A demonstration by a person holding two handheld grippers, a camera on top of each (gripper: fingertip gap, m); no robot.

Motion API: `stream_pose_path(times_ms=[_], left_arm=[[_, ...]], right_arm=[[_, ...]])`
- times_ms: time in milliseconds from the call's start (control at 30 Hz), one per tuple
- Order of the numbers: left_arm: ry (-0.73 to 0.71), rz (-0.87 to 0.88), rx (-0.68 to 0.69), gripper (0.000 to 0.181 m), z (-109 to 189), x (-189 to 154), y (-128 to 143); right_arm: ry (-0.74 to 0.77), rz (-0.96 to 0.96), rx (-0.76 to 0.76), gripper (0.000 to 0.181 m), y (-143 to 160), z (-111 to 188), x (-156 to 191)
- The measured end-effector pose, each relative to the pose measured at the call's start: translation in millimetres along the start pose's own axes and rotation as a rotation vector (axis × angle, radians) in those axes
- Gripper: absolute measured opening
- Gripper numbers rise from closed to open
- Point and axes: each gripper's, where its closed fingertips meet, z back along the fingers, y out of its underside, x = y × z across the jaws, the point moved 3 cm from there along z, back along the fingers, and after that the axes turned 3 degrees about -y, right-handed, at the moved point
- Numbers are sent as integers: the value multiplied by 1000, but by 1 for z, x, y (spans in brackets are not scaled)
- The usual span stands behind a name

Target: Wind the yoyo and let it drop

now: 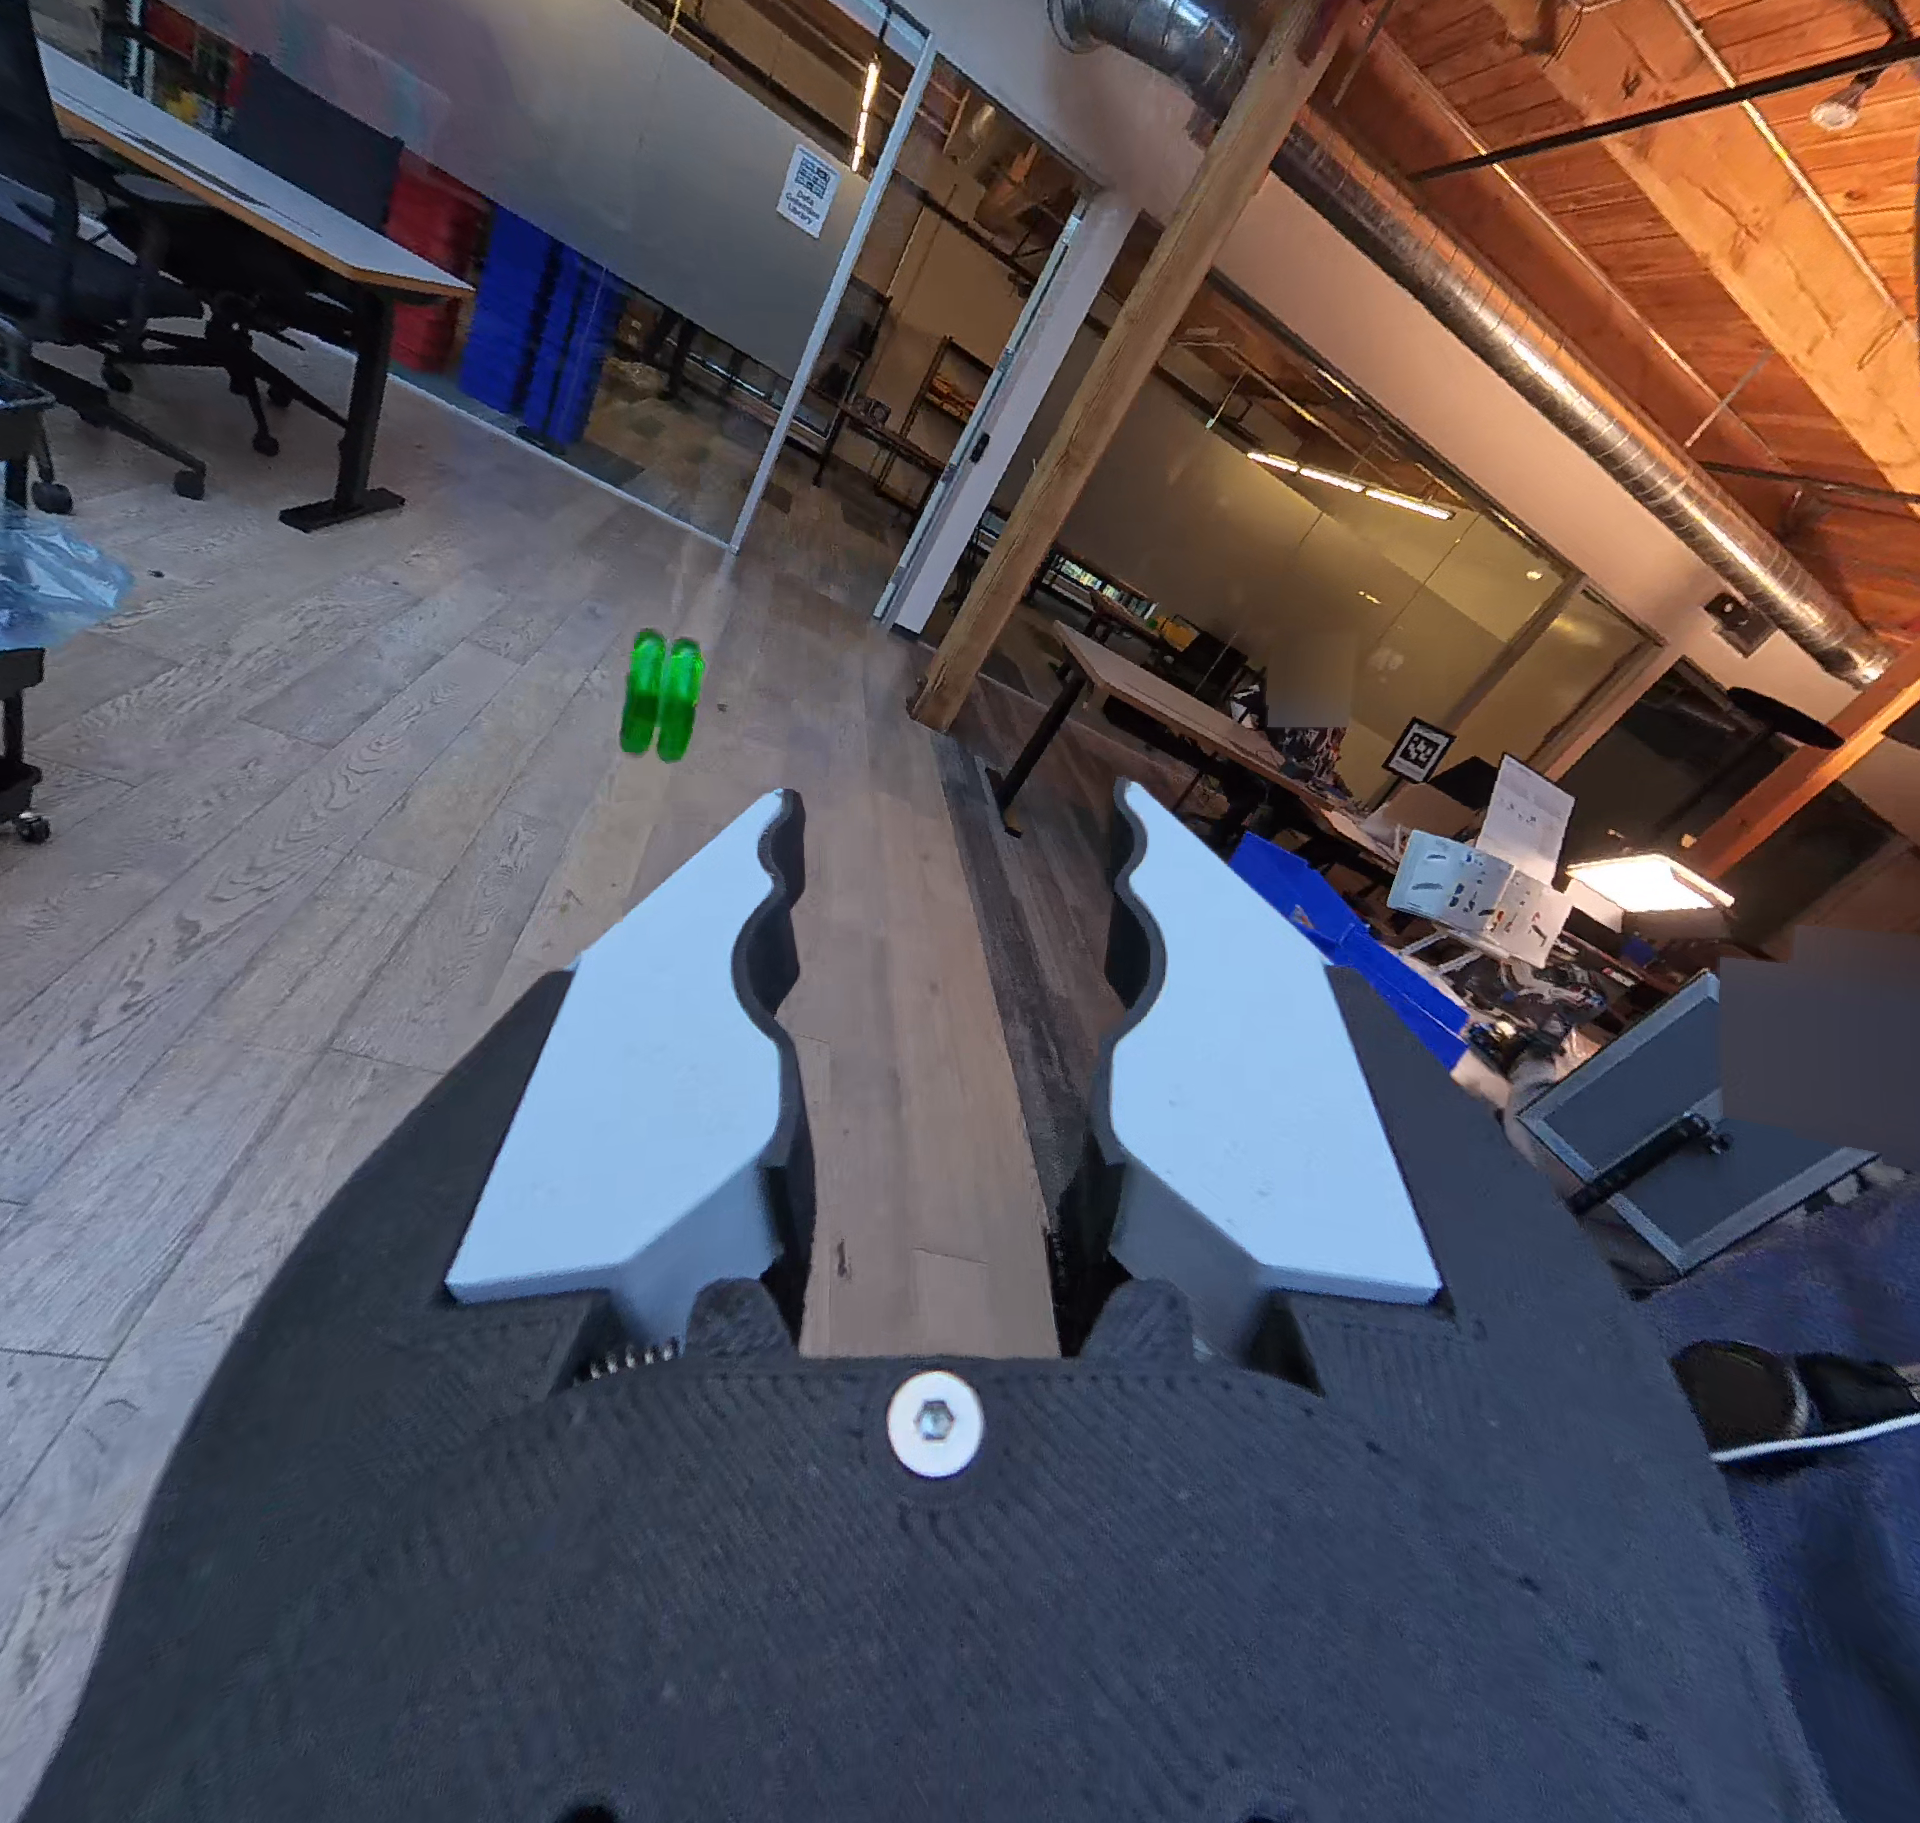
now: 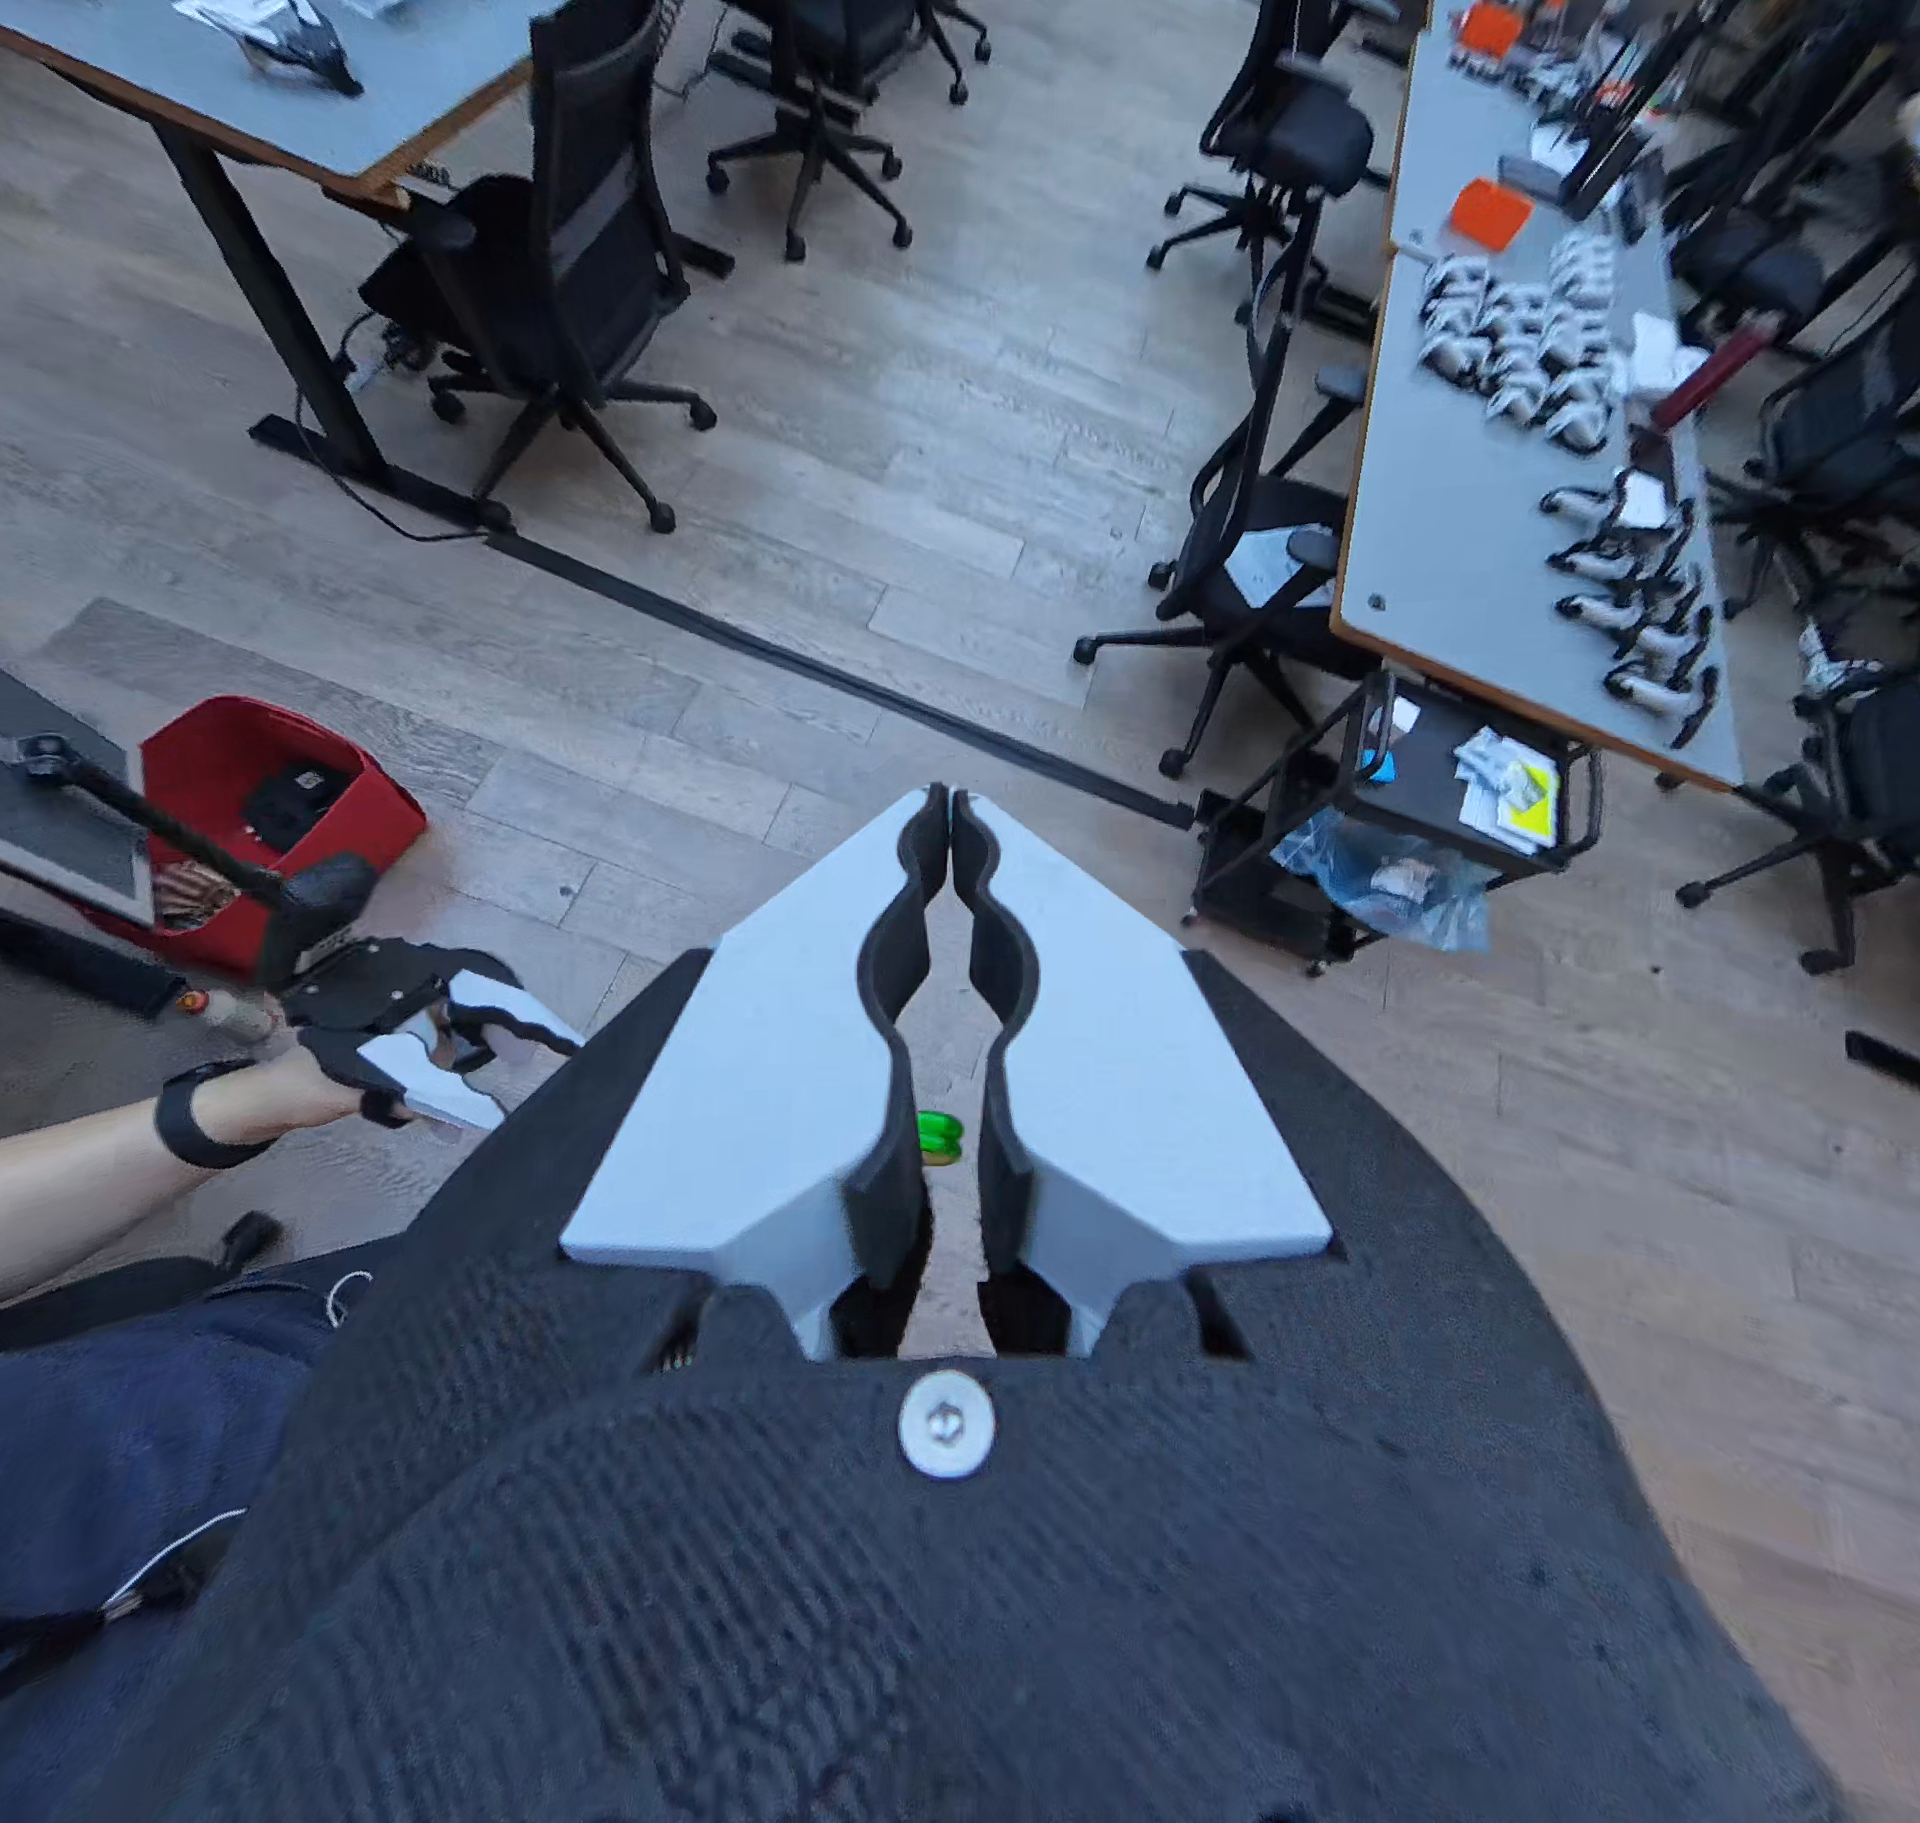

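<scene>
**Yoyo hanging in the air, right fingers pinched together**

Your left gripper (image 1: 951, 817) has its fingers well apart and nothing between them; through the gap you see only the wood floor (image 1: 312, 890). The green yoyo (image 1: 662, 695) hangs in mid-air beyond the left fingertip, edge-on to the camera, its two halves side by side, clear of the floor and touching neither gripper. A faint string (image 1: 587, 339) rises from it toward the top of the view; the top end is out of frame.

Your right gripper (image 2: 951, 817) points down at the floor with its fingertips meeting at the tips. Whether the string is pinched there cannot be told, since it is too thin to see. The yoyo (image 2: 938, 1137) shows small and far below, framed in the wavy gap between the fingers.

In the right wrist view your left gripper (image 2: 473, 1051) sits low at the left, fingers spread. A red bin (image 2: 281, 797) stands on the floor beyond it, and a black cart (image 2: 1455, 807) stands at the right by a grey desk (image 2: 1475, 485).
</scene>
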Motion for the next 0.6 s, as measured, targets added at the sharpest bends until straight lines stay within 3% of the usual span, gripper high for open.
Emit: stream_pose_path(times_ms=[200, 333, 433, 467, 533, 600], left_arm=[[-42, -8, 50, 64, -26, 31, 9], [-105, -40, 31, 87, -71, 61, 4], [-161, -118, -102, 109, -105, 66, -47], [-201, -161, -174, 121, -114, 65, -76], [-277, -281, -328, 128, -120, 57, -143], [-327, -370, -449, 126, -116, 46, -194]], right_arm=[[-98, -118, 178, 0, 99, -102, -22], [-178, -162, 279, 0, 171, -158, -11], [-217, -135, 194, 0, 167, -166, 7], [-214, -107, 144, 0, 156, -162, 13], [-221, -58, 52, 0, 129, -153, 26], [-268, -31, 21, 0, 108, -150, 43]])
